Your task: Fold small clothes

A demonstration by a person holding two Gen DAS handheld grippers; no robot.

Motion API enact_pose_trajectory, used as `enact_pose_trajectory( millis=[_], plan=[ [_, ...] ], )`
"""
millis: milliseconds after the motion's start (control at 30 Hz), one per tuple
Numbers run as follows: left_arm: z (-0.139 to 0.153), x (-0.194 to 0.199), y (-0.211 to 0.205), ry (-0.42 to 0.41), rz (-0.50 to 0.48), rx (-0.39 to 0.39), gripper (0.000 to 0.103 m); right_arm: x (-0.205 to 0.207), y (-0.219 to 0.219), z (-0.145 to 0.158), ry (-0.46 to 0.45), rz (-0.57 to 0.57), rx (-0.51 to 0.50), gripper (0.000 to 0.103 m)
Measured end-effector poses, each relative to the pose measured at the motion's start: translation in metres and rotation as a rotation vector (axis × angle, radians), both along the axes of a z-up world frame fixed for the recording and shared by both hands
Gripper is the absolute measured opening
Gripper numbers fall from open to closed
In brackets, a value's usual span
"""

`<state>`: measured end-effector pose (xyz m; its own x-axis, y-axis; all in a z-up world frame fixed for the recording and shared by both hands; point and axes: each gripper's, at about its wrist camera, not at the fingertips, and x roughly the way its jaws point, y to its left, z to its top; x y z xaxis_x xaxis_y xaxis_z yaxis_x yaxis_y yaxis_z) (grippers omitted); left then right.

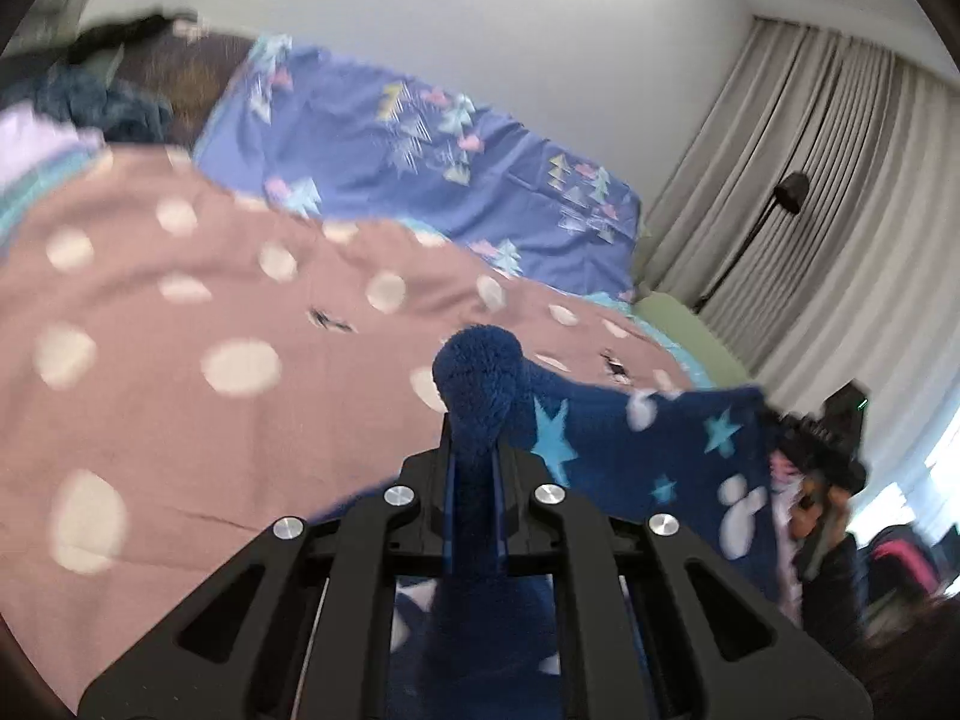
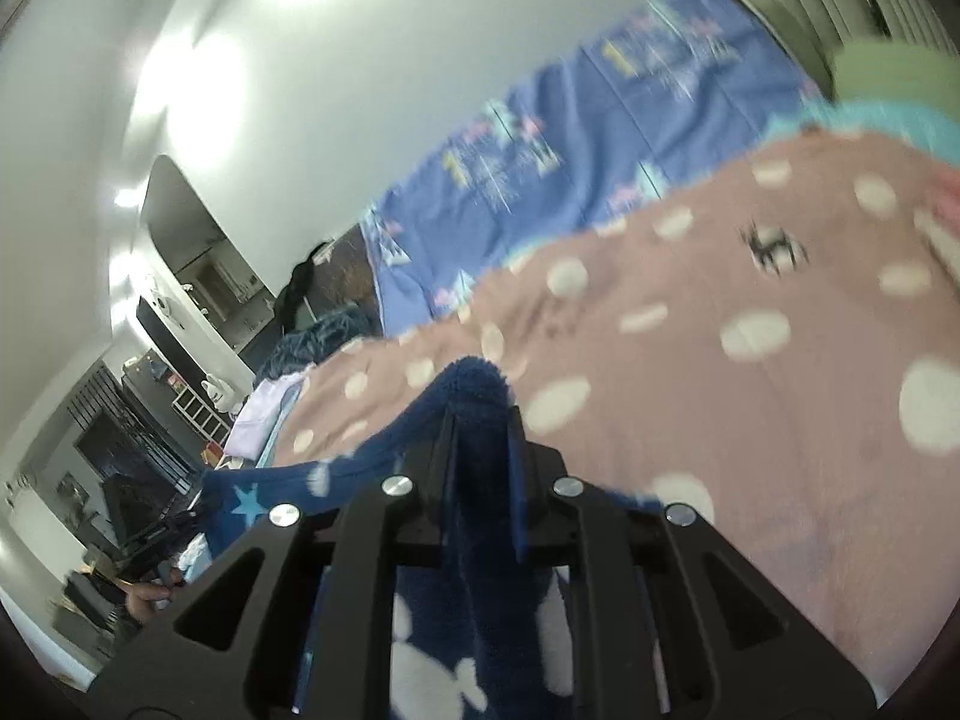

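Observation:
A fuzzy dark blue garment [image 1: 660, 444] with light blue stars and white shapes hangs stretched between my two grippers above the bed. My left gripper [image 1: 477, 420] is shut on one bunched corner of it, which bulges out past the fingertips. In the left wrist view the cloth runs right to the other gripper [image 1: 822, 444], held in a hand. My right gripper [image 2: 480, 420] is shut on the opposite corner of the garment [image 2: 474, 600], which drapes down through the jaws. The left gripper [image 2: 156, 546] shows dimly at the lower left of the right wrist view.
Below lies a pink bedspread with white dots [image 1: 240, 312]. A purple patterned pillow [image 1: 420, 150] lies by the white wall. Other clothes [image 1: 108, 102] are piled at the bed's far left. Grey curtains [image 1: 810, 210] and a black lamp stand [image 1: 780, 198] stand at right.

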<state>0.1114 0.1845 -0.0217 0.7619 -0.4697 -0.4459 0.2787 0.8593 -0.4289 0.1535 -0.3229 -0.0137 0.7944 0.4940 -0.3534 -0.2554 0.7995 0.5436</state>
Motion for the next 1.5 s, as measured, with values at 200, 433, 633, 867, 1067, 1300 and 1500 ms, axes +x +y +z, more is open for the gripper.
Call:
enact_pose_trajectory(
  millis=[200, 433, 633, 867, 1067, 1300, 1500],
  plan=[
    [-0.062, 0.049, -0.008, 0.207, 0.004, 0.131, 0.05, 0.06, 0.014, -0.055, 0.265, -0.18, -0.288, 0.043],
    [-0.094, 0.046, -0.016, 0.311, -0.016, 0.16, 0.059, 0.029, -0.006, -0.075, 0.329, -0.12, -0.184, 0.039],
    [-0.078, 0.014, -0.023, 0.275, 0.001, 0.173, 0.061, -0.009, -0.001, -0.075, 0.333, -0.061, -0.194, 0.039],
    [-0.087, -0.035, -0.036, 0.304, -0.016, 0.214, 0.063, -0.081, -0.002, -0.089, 0.319, 0.087, -0.164, 0.04],
    [-0.097, -0.051, -0.039, 0.349, 0.074, 0.249, 0.065, -0.1, -0.015, -0.107, 0.384, 0.09, -0.092, 0.039],
    [-0.01, -0.086, -0.133, 0.079, -0.043, 0.457, 0.065, -0.11, -0.024, -0.081, 0.301, 0.078, -0.144, 0.04],
    [-0.017, -0.096, -0.278, 0.054, -0.453, 0.451, 0.066, -0.072, -0.055, -0.069, 0.283, 0.067, -0.009, 0.034]
  ],
)
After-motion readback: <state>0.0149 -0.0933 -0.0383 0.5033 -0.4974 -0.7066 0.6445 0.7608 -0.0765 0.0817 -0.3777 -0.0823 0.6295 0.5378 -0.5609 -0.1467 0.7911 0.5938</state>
